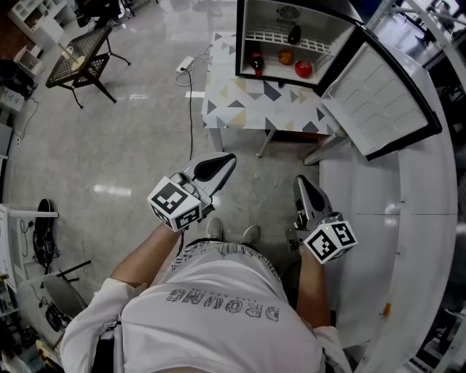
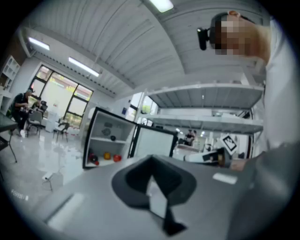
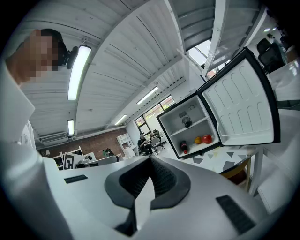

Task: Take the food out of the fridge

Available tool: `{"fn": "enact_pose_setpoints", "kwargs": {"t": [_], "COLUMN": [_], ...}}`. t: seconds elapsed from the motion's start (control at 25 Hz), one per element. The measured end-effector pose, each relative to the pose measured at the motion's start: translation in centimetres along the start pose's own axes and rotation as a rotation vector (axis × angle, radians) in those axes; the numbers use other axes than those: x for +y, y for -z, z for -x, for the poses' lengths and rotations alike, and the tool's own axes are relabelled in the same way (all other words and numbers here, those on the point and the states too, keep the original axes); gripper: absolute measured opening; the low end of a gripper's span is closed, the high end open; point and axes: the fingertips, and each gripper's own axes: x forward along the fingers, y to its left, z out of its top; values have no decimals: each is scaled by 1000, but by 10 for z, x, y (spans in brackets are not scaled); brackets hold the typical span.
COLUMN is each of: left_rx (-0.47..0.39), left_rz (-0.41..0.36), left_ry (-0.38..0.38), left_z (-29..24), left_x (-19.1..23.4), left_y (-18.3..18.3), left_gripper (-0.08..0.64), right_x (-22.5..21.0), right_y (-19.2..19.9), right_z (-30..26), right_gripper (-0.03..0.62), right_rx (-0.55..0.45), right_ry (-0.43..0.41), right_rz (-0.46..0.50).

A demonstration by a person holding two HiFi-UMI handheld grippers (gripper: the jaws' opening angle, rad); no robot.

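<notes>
Room: A person in a white printed shirt [image 1: 218, 313] stood on a pale, glossy floor [image 1: 109, 146], facing a small counter [image 1: 247, 105] draped in a triangle-patterned cloth.
Fridge: A compact fridge [image 1: 291, 13] sat on that counter. Its door [image 1: 382, 95] was swung wide to the right, out over a white curved worktop [image 1: 429, 218].
Surroundings: A black chair [image 1: 80, 62] stood well off to the left. A white power strip [image 1: 185, 64] lay on the floor near the counter's left corner, with a dark cable [image 1: 191, 116] trailing towards the person's feet. Farther back, a seated figure [image 2: 21, 105] was at a table by the windows.
In the way: A stretch of floor and the counter's front edge lay between both sets of jaws and the fridge's open front. The door hung off to the side.
Food: All of it was inside the fridge. A dark item [image 1: 294, 33], too small to identify, rested on the upper wire shelf. Below stood a row of three: a dark bottle [image 1: 256, 61] marked with red at the left, an orange fruit [image 1: 286, 57] in the middle and a round red fruit [image 1: 303, 69] nearest the door.
Left gripper: The left gripper [image 1: 231, 156] pointed towards the counter, well short of it, jaws pressed together on nothing.
Right gripper: The right gripper [image 1: 300, 181] was alongside, likewise short of the counter, jaws closed and empty.
</notes>
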Motion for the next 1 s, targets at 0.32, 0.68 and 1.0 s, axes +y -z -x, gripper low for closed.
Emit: {"fn": "enact_pose_setpoints", "kwargs": {"t": [0.32, 0.68, 1.0], "left_rx": [-4, -3, -7], "left_rz": [3, 2, -6], "left_ry": [-5, -13, -32], "left_z": [-6, -16, -36], "left_x": [1, -6, -25], "left_y": [1, 4, 5], "left_gripper": [8, 8, 8], "right_x": [-6, -6, -27], "right_y": [-1, -6, -13], "right_z": [-1, 2, 17], "right_gripper": [-11, -9, -9], "right_rx": [-3, -20, -6], "right_ry": [-8, -46, -70], "right_rz": [3, 20, -10]}}
